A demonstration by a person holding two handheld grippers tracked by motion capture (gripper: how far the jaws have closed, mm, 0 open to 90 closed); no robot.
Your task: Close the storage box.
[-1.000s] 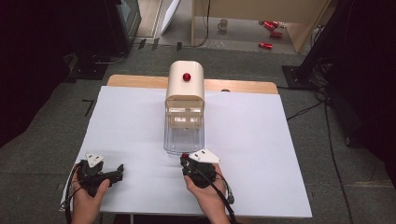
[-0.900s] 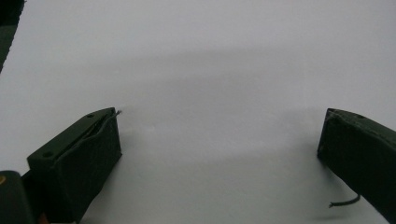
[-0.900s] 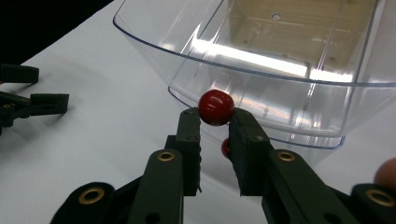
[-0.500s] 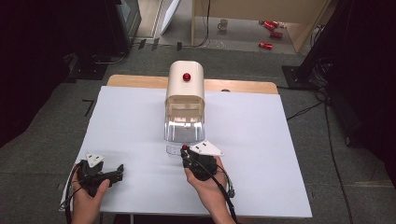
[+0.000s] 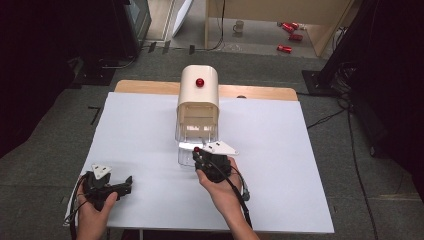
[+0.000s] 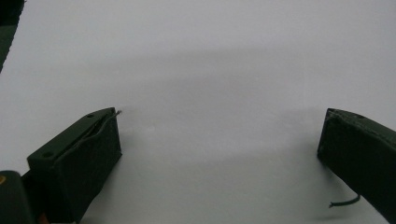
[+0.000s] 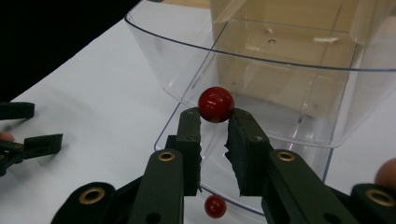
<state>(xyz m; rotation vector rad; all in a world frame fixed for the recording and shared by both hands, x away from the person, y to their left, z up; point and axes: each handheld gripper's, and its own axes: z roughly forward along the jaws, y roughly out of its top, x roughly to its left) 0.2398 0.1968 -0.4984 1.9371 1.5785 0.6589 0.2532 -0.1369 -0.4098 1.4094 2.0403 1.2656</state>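
Right gripper point(image 7: 215, 122): my jaws pinch a red ball point(image 7: 215, 104) at their very tips, nearly shut around it.
Change: over the last second I have moved this hand forward from the open sheet to the clear bin point(image 7: 261, 88) of the cream dispenser point(image 5: 198, 95).
Ball: held at the bin's front lip, above the sheet; a second red shape point(image 7: 215, 206) below looks like its reflection, though I can't be sure.
Left gripper point(image 5: 111, 187): jaws wide apart, holding nothing, resting on the white sheet point(image 6: 210, 70), well apart from the bin.
Meaning: I judge the drop into the bin comes next.
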